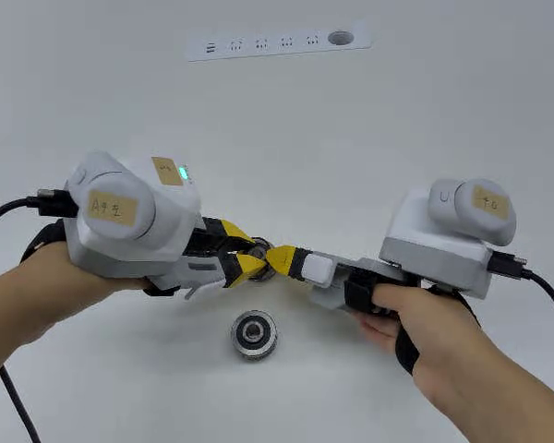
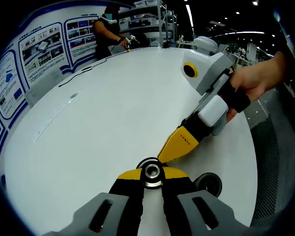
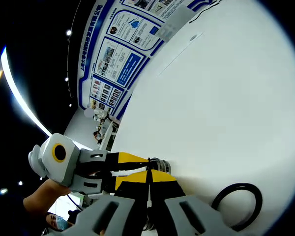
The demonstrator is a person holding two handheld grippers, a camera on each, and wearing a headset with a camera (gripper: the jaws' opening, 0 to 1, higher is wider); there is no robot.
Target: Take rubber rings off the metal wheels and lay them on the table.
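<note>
- The left gripper (image 1: 257, 257) has its jaws closed across a small wheel (image 2: 151, 172), clamping the metal hub and holding it up above the table (image 1: 397, 138).
- The wheel looks like solid metal: stiff, heavy for its size, and smooth, so it is best clamped across the hub faces, as it is here, which leaves the rim free.
- A ring (image 2: 148, 160) sits as a dark band round that wheel's rim. Rubber is likely soft, stretchy and grippy, seated tightly enough to need peeling. I would pinch its outer edge and roll it off sideways, not pull it straight.
- A second wheel (image 1: 255, 333) lies flat on the table just below the meeting jaws, with a dark band round it.
- The right gripper (image 1: 283, 261) comes in from the other side with its jaws pressed together and its tip touching the held wheel's rim. I cannot tell whether any rubber is caught between them.
- A thin black loop (image 3: 237, 205) lies on the table in the right gripper view. I cannot tell whether it is a ring already taken off or a cable.
- Count: two wheels, two grippers and one loose loop.
</note>
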